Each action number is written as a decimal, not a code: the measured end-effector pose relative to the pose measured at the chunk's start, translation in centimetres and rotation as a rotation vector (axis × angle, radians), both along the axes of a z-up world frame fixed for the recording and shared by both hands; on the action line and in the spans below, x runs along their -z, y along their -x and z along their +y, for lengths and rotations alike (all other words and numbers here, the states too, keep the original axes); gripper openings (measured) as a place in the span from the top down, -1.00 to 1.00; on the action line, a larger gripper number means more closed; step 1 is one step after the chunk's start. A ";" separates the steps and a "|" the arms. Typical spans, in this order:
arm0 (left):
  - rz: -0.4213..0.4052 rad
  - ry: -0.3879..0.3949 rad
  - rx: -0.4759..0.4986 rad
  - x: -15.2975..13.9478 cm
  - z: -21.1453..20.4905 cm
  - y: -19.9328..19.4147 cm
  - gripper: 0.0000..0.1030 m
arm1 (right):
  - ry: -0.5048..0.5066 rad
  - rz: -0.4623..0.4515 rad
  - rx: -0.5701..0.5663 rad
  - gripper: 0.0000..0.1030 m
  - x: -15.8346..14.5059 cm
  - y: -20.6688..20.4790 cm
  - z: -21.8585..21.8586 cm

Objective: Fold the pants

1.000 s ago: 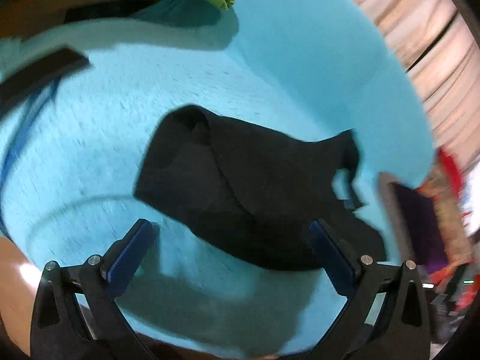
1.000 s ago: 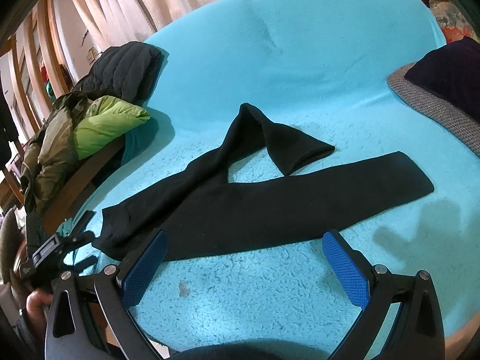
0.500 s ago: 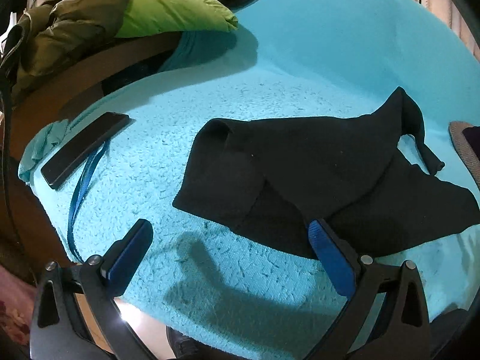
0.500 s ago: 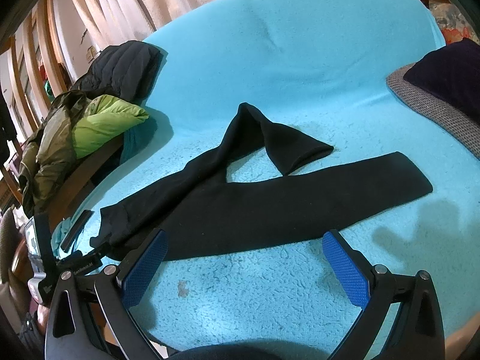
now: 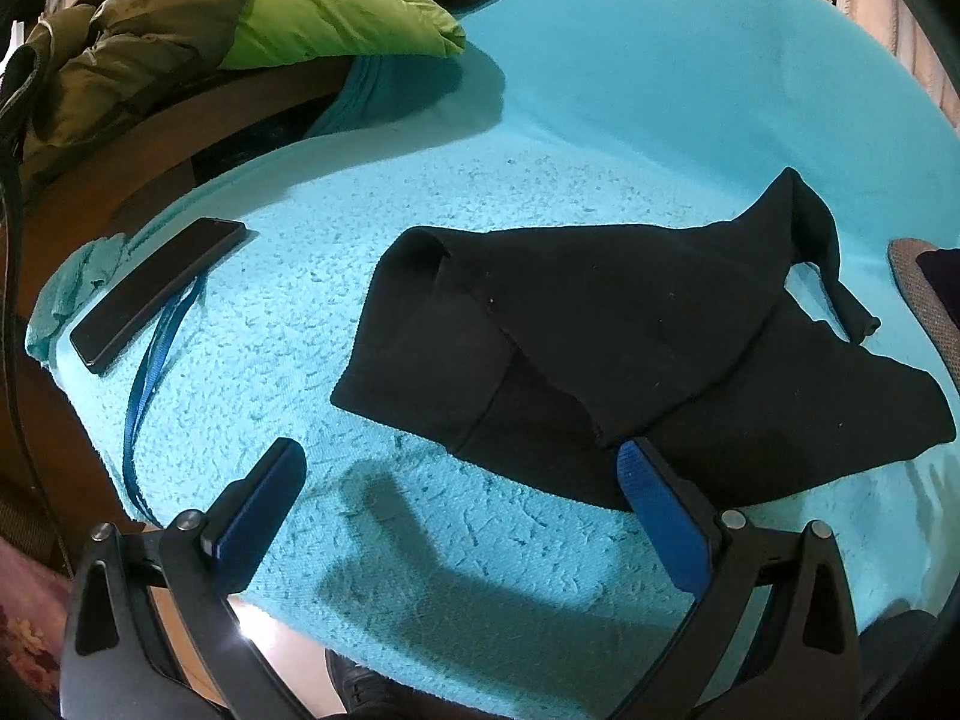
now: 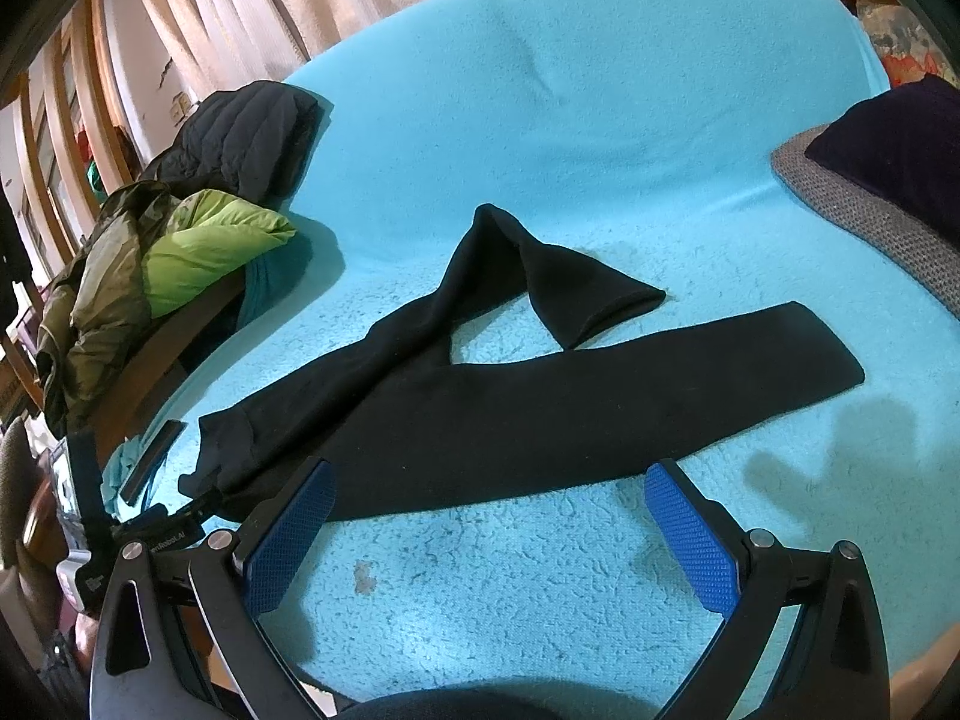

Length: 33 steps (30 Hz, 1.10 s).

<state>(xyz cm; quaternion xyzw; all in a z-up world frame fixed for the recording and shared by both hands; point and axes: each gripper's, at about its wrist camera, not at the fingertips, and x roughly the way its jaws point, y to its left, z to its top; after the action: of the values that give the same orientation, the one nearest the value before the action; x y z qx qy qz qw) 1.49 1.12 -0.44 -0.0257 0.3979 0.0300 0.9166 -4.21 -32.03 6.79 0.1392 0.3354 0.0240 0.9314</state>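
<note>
While black pants lie on turquoise blanket, both hand-held grippers released, empty.

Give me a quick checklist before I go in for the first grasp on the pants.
1. Left gripper open: ok.
2. Right gripper open: ok.
3. Pants free, held by neither gripper: ok.
4. Pants flat: not ok; far leg is doubled back on itself.
5. Waistband within left gripper's approach: ok, just ahead.
6. Obstacles near waistband: not ok; phone and blue strap lie beside it on the blanket.
</note>
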 end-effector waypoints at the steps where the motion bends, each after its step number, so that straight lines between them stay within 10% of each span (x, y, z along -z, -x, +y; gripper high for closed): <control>1: 0.001 0.001 -0.001 0.0 0.0 0.0 -1.00 | -0.002 0.001 0.001 -0.99 0.0 0.0 -0.1; 33: 0.014 0.015 0.011 0.5 -0.1 0.2 -1.00 | 0.002 0.002 0.003 -0.99 0.0 0.0 0.0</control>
<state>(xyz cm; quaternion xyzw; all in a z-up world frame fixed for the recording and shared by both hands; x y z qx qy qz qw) 1.34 1.06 -0.93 -0.0302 0.4047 0.0223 0.9137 -4.19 -32.06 6.78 0.1389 0.3359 0.0223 0.9313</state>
